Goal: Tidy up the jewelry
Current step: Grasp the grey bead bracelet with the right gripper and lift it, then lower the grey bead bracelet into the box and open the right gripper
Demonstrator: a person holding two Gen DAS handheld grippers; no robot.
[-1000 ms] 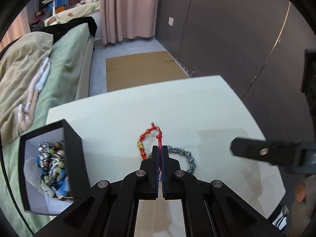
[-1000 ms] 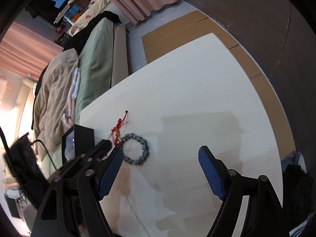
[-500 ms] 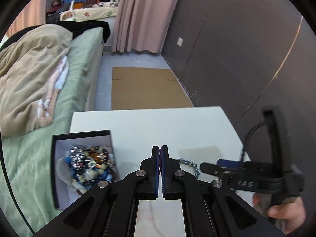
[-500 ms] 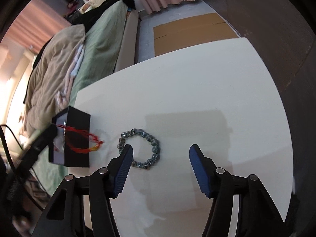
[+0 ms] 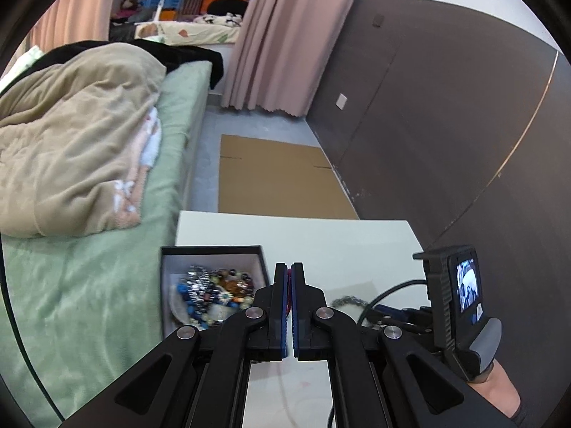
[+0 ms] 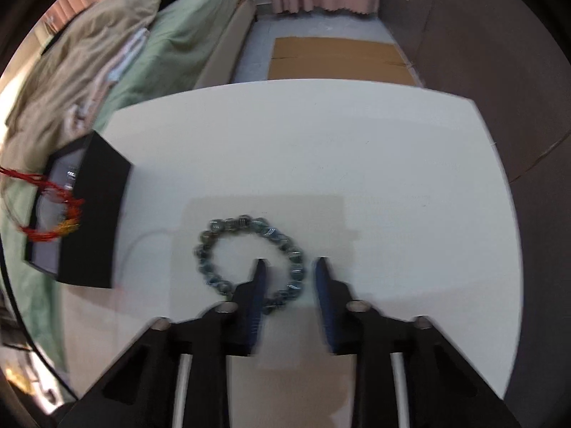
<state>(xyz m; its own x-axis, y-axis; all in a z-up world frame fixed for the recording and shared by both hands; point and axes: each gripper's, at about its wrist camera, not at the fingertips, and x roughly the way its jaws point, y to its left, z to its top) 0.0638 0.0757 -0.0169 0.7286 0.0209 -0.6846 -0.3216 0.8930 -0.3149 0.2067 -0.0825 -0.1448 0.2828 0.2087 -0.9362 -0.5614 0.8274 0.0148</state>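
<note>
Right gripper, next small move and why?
Probably close the right gripper: its open jaws straddle the near-right arc of the grey bead bracelet lying flat on the white table, one finger inside the loop, one outside. Whether the tips touch the tabletop is unclear.

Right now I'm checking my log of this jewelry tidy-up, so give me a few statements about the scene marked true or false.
1. The right gripper is open, straddling the bead bracelet. True.
2. The bead bracelet lies inside the black box. False: it lies on the white table.
3. The left gripper is shut on the red cord bracelet. True.
4. The black box is empty. False: it holds mixed beaded jewelry.
</note>
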